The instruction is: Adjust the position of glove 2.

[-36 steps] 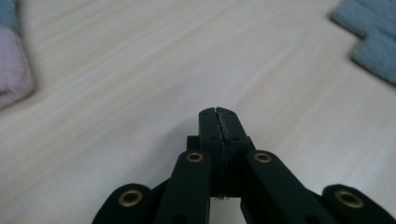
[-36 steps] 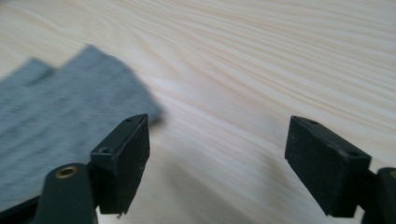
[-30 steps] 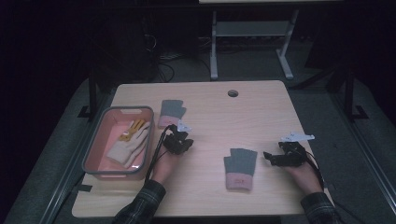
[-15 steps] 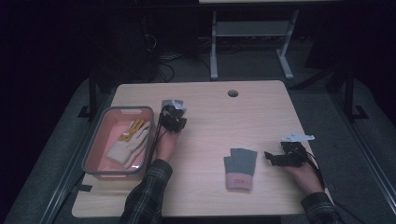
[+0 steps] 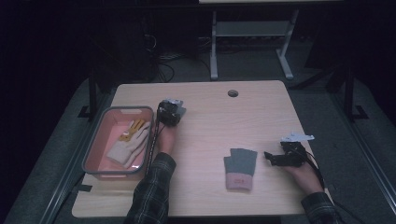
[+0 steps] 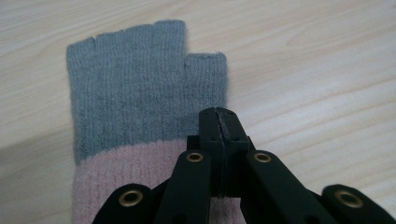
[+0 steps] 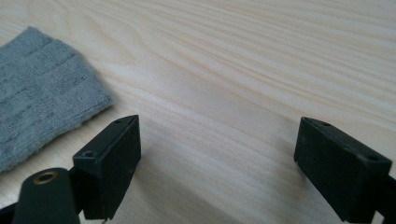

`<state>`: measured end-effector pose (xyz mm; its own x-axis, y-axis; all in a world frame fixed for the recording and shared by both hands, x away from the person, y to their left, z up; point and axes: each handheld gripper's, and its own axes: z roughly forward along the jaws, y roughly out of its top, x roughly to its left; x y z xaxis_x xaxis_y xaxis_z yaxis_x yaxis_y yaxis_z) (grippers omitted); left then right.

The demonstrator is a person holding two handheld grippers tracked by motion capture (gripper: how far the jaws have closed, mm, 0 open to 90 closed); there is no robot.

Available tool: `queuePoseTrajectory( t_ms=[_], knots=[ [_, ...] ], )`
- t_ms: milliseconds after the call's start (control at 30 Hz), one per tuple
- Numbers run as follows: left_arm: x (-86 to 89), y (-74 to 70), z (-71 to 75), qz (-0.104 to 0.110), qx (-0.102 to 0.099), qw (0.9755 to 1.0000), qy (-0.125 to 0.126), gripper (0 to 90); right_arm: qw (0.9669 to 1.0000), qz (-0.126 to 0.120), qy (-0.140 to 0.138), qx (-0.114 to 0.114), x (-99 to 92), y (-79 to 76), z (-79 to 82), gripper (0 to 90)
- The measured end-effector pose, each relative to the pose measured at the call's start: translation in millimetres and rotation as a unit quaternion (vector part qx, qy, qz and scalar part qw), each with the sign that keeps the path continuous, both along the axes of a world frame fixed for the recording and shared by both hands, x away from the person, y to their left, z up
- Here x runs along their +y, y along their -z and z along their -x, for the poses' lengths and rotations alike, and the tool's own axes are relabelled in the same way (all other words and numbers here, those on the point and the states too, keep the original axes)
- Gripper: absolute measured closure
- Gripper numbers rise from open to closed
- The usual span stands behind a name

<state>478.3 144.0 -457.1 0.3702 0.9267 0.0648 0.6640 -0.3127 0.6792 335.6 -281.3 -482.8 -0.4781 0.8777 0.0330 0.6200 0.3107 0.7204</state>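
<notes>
Apparently gloves are being gathered into the pink plastic tub (image 5: 95, 154). Beside it on the pale wooden table (image 5: 210, 116), the clenched left gripper (image 6: 218, 122) hovers over a grey-and-pink fingerless knit glove (image 6: 126, 98); it must spread its jaws before grasping. The right gripper (image 7: 215, 158) rests released.

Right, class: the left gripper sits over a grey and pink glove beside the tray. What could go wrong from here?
1. The left gripper is shut above the flat glove. Pressed down like this, it would probably shove or bunch the knit rather than grip it.
2. In the high view that glove lies close to the tray. A low lift might snag on the rim.
3. Pinching a single layer may let the soft fabric slip out.
</notes>
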Motion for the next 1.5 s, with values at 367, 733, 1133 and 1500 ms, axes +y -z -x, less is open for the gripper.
queuePoseTrajectory(
  t_ms=[367, 733, 1133, 1500],
  knots=[
    [-8.7, 3.3, 18.4, 0.005, 0.042, 0.9981, 0.043, 89.7, 1.0, 0.0, -0.004, -0.001, 0.8, 0.1, 0.3, 14.5],
    [-1.7, -8.7, 11.3, 0.005, 0.009, 0.9995, 0.031, 89.7, 1.0, 0.0, -0.004, 0.0, 1.4, 0.0, 0.5, 14.5],
    [-3.1, 1.2, -1.0, 0.006, 0.035, 0.9987, 0.037, 89.8, 1.0, 0.0, -0.005, 0.0, 1.5, 0.0, 0.4, 14.5],
    [-19.1, 2.6, 40.4, 0.027, 0.04, 0.9929, 0.109, 89.8, 1.0, 0.0, -0.008, -0.001, 2.8, 0.1, 0.3, 14.5]
  ],
)
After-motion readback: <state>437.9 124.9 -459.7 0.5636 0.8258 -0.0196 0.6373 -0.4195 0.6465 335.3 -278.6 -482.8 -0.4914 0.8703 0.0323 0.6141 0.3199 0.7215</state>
